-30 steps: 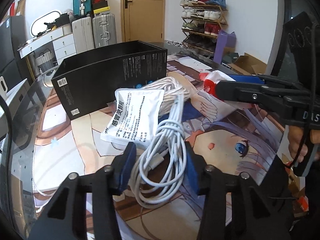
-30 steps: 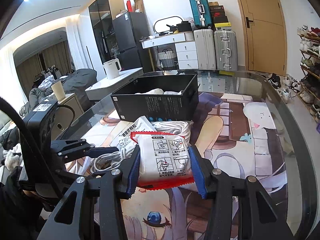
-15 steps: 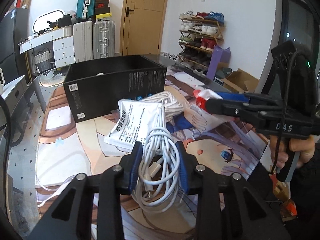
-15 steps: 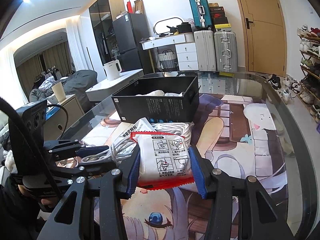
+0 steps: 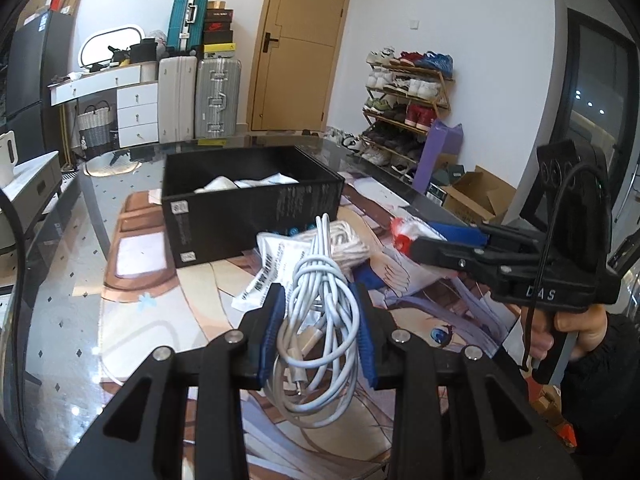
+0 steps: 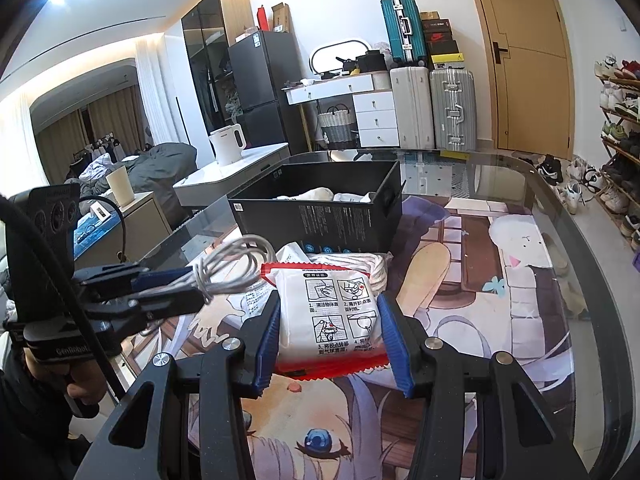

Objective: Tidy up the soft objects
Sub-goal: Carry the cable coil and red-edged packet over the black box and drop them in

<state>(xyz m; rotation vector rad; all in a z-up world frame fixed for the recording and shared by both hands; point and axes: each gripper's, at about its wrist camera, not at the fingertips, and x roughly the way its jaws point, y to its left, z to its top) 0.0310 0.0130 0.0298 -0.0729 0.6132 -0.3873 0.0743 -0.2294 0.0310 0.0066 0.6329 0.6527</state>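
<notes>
A: Cable first. Where is it?

B: The white cable bundle [image 5: 320,312] sits low in the centre of the left wrist view, pinched between the blue pads [image 5: 269,336] of the left gripper [image 5: 318,334]. Its loops hang below the fingers and rise above them, clear of the mat.

A: And the other side?

B: The right gripper [image 6: 329,342] is clamped on a white packet with a red edge [image 6: 334,320], centre of the right wrist view, a blue pad pressed to each side of it. In the left wrist view the same gripper comes in from the right edge, only the packet's red end showing at its tip.

A: What lies on the table?

B: A white sachet with black print [image 5: 272,268] and a coil of white rope [image 5: 348,244], touching each other, just in front of the black box [image 5: 248,216] in mid-frame. The box is open on top, with white soft things [image 6: 320,194] inside. All this rests on an illustrated mat [image 6: 460,280] spread over the glass table [image 6: 560,208].
</notes>
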